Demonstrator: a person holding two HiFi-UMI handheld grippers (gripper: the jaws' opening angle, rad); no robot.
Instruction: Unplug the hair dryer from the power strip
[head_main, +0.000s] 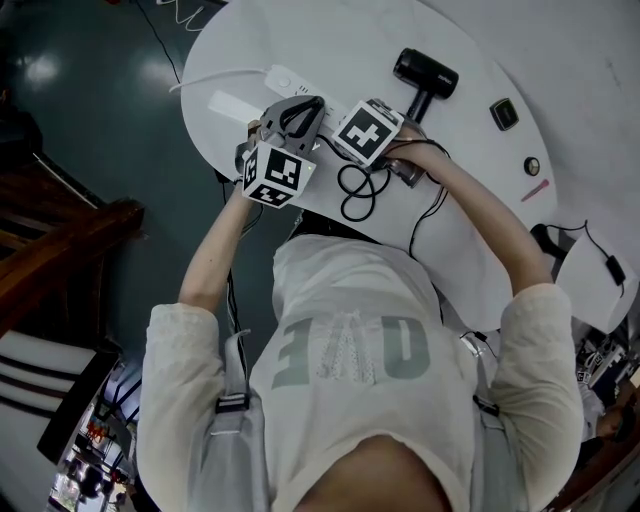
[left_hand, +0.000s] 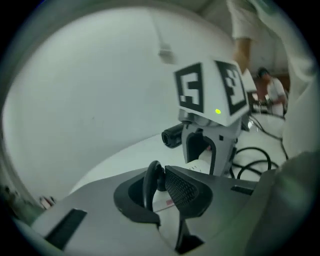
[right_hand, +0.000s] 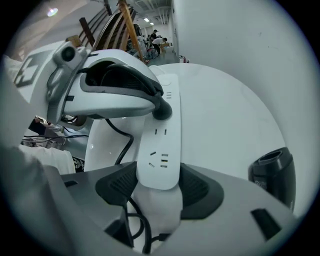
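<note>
Black plug (right_hand: 161, 109) is sitting pinched in the left claw (head_main: 300, 113), which is nearly closed on it and reaching in from the left. White strip (right_hand: 162, 145) is lying flat on the tabletop (head_main: 330, 40), its long axis running straight away from the right claw (right_hand: 159, 192), which is clamping its near end. The plug is standing up from the socket face, so the pull is probably going upward, across that axis. The dryer (head_main: 425, 75) is lying farther right, untouched.
</note>
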